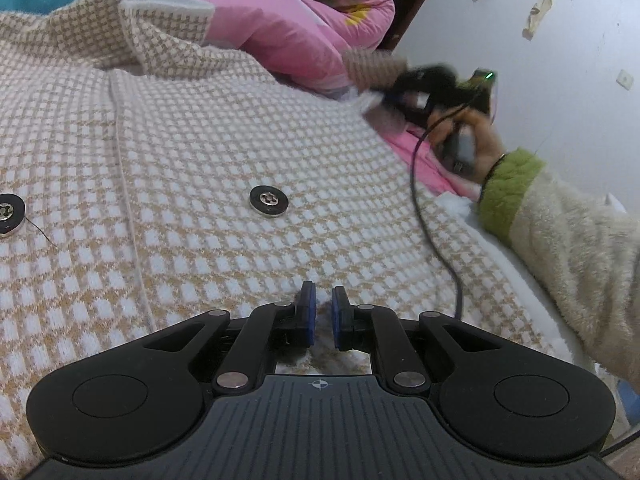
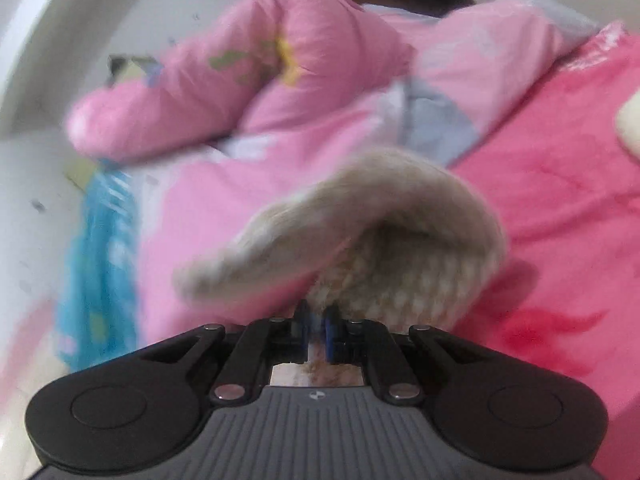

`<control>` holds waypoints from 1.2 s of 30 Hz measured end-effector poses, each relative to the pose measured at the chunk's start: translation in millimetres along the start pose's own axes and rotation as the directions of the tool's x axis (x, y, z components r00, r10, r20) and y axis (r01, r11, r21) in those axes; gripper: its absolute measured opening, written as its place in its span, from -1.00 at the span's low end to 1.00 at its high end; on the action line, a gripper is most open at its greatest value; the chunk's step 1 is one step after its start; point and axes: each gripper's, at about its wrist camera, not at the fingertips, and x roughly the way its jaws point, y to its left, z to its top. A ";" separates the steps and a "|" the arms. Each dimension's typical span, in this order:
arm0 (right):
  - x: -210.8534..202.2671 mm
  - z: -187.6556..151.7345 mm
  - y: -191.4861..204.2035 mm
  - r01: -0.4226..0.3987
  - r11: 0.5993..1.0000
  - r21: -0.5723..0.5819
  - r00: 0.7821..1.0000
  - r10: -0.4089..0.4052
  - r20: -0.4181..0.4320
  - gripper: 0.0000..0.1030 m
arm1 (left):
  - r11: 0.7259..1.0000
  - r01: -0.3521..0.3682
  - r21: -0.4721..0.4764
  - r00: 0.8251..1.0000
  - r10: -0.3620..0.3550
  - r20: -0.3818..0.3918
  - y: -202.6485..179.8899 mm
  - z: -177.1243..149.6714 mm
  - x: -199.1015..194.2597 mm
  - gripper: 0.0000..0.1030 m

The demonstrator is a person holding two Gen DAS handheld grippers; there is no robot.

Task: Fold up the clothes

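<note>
A beige-and-white houndstooth knitted jacket with black buttons lies spread on the bed and fills the left wrist view. My left gripper sits low on its near edge, pads almost together with a fold of the knit bunched between them. At the far right of the jacket, my right gripper is blurred and grips the sleeve, whose ribbed cuff sticks up past it. In the right wrist view the right gripper is shut on that sleeve, and the cuff flops over in front.
A bunched pink quilt lies beyond the jacket, over a pink sheet. Blue patterned fabric lies at the left. A person's hand in a green-cuffed fleece sleeve holds the right gripper; its black cable trails across the jacket. A white wall stands right.
</note>
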 end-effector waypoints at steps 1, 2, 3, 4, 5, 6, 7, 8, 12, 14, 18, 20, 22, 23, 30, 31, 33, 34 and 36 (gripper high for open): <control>7.2 -1.6 -13.5 0.028 0.999 0.024 0.999 -0.028 -0.019 -0.87 | 1.000 0.000 0.000 1.000 0.000 0.000 0.2 0.3 -0.6 -0.81; 11.0 -2.8 -27.4 0.050 0.997 0.064 0.998 -0.048 -0.026 -0.87 | 1.000 0.000 0.000 1.000 0.000 -0.001 0.4 0.3 -1.2 -0.81; 11.9 -5.1 -39.6 0.066 0.992 0.110 0.998 -0.063 -0.031 -0.88 | 1.000 0.000 0.000 1.000 0.000 -0.001 0.4 0.9 -1.1 -0.81; 10.2 -6.0 -49.1 0.055 0.981 0.185 0.998 -0.048 -0.042 -0.89 | 1.000 0.000 -0.001 1.000 0.000 -0.001 0.3 1.6 -0.7 -0.81; 7.9 -6.6 -58.1 0.040 0.963 0.266 0.998 -0.026 -0.053 -0.88 | 1.000 0.001 -0.001 1.000 -0.001 -0.002 0.3 2.3 -0.3 -0.81; 5.6 -7.2 -67.1 0.025 0.938 0.345 0.998 -0.004 -0.061 -0.85 | 1.000 0.001 -0.002 1.000 -0.001 -0.002 0.1 2.6 -0.5 -0.81; 0.9 -7.6 -74.0 0.023 0.903 0.430 0.998 0.007 -0.068 -0.79 | 1.000 0.002 -0.002 1.000 -0.002 -0.002 -0.1 2.7 -0.9 -0.81; -4.4 -7.9 -80.5 0.024 0.858 0.513 0.997 0.017 -0.074 -0.74 | 1.000 0.002 -0.003 1.000 -0.002 -0.002 0.7 4.1 0.2 -0.81; -36.4 -12.5 -79.6 0.133 0.757 0.640 0.990 -0.072 -0.122 -0.14 | 1.000 0.005 -0.007 1.000 -0.005 -0.001 -0.2 3.3 -2.4 -0.81; -41.5 -16.5 -56.3 0.097 0.818 0.567 0.991 -0.025 -0.133 -0.14 | 1.000 0.007 -0.010 1.000 -0.007 0.000 0.2 2.4 -3.1 -0.81; -49.4 -25.2 -7.9 -0.018 0.914 0.405 0.982 0.093 -0.166 -0.15 | 1.000 0.009 -0.013 1.000 -0.009 0.000 0.9 2.6 -2.4 -0.81; -34.8 -30.9 23.6 -0.094 0.954 0.283 0.961 0.162 -0.225 -0.16 | 1.000 0.008 -0.013 1.000 -0.008 0.000 0.7 2.9 -2.0 -0.81; -15.3 -40.4 48.8 -0.134 0.978 0.159 0.946 0.174 -0.275 -0.23 | 1.000 0.007 -0.012 1.000 -0.007 0.001 0.4 2.9 -1.8 -0.81; -7.8 -44.7 55.0 -0.133 0.985 0.107 0.945 0.159 -0.285 -0.24 | 1.000 0.007 -0.012 1.000 -0.007 0.001 0.4 2.8 -1.6 -0.81; 18.9 -63.0 16.2 0.123 0.992 -0.028 0.950 -0.126 -0.286 -1.00 | 0.999 0.020 -0.026 1.000 -0.020 0.007 3.2 2.3 -2.2 -0.81; 13.7 -61.4 16.0 0.124 0.992 -0.003 0.951 -0.120 -0.284 -1.00 | 0.999 0.023 -0.031 1.000 -0.023 0.007 4.0 2.3 -2.3 -0.81; 8.0 -62.1 52.0 0.119 0.977 -0.178 0.955 -0.161 -0.248 -0.98 | 0.999 0.030 -0.039 1.000 -0.030 0.008 5.4 2.5 -2.3 -0.81; 6.5 -64.0 73.5 0.098 0.958 -0.268 0.958 -0.164 -0.234 -0.98 | 0.999 0.033 -0.043 0.999 -0.033 0.009 5.9 2.5 -2.4 -0.81; 9.4 -70.6 109.3 0.008 0.930 -0.367 0.961 -0.109 -0.255 -0.98 | 0.998 0.038 -0.049 0.999 -0.037 0.011 6.7 2.4 -2.6 -0.81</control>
